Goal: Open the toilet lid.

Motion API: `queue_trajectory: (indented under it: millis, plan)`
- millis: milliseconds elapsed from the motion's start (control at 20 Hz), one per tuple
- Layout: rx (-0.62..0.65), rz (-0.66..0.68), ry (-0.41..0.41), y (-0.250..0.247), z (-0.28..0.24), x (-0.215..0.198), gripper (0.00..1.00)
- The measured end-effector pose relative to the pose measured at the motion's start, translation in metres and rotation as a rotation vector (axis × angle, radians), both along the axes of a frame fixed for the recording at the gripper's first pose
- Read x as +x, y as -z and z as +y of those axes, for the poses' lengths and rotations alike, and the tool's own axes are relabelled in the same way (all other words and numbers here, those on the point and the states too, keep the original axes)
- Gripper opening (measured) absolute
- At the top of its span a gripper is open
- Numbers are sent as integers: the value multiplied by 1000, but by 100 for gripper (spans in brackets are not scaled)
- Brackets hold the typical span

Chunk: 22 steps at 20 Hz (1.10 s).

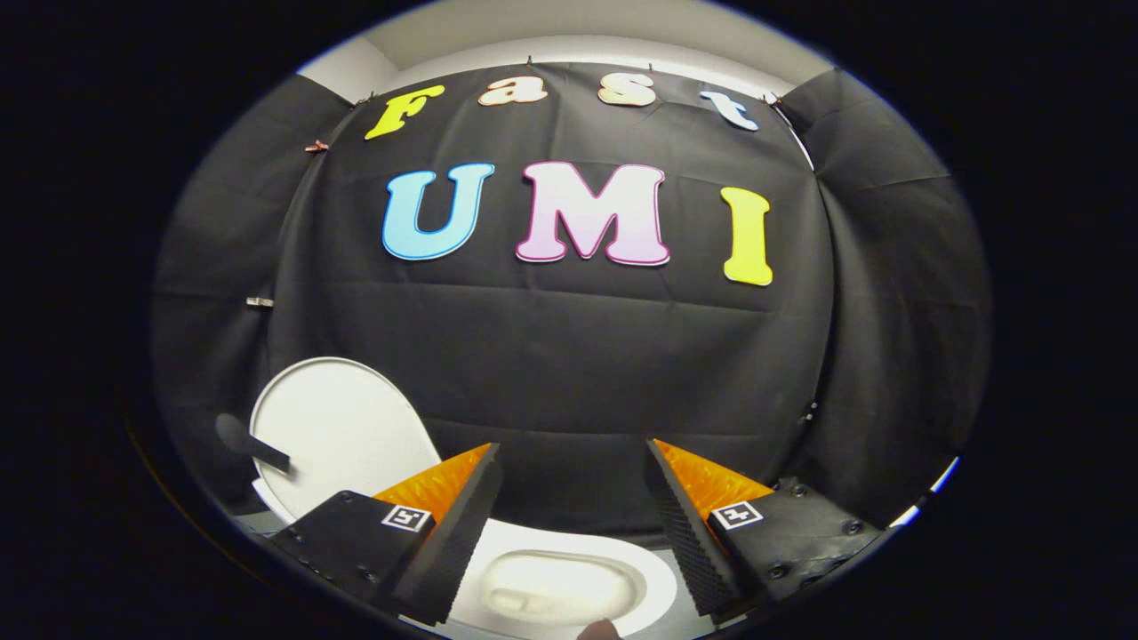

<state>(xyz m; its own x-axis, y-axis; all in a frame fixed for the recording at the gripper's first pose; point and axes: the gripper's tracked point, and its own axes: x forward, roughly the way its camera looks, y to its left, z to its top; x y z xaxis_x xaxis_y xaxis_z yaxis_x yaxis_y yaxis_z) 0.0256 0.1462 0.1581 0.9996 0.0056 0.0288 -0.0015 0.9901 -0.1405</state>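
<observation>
A small white toilet sits low in front of the black cloth wall. Its bowl and seat (569, 582) lie below and between my fingers, with the oval hollow showing. The white oval lid (342, 427) stands raised, up and to the left of the bowl, just beyond my left finger (444, 511), which hides the lid's lower right part. A dark handle (252, 444) sticks out from the lid's left side. My gripper (572, 447) is open above the bowl, with nothing between its fingers and no contact with the lid.
The black cloth wall (569, 356) hangs close behind the toilet and wraps round both sides. A small brownish tip, perhaps a person's finger (605, 630), shows at the near rim of the bowl.
</observation>
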Motion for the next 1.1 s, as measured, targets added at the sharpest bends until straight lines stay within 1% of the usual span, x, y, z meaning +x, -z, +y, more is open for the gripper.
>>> queue_trajectory:
  millis: [250,400,500,650,800,900,1100]
  plan:
    - [59,29,26,40,-49,15,99]
    - [98,32,14,67,-66,24,99]
    - [125,35,23,82,-77,31,99]
    - [161,30,30,102,-87,37,99]
    - [200,-36,3,104,-89,42,99]
    - [222,-33,2,112,-94,49,99]
    - [146,-26,1,122,-97,55,99]
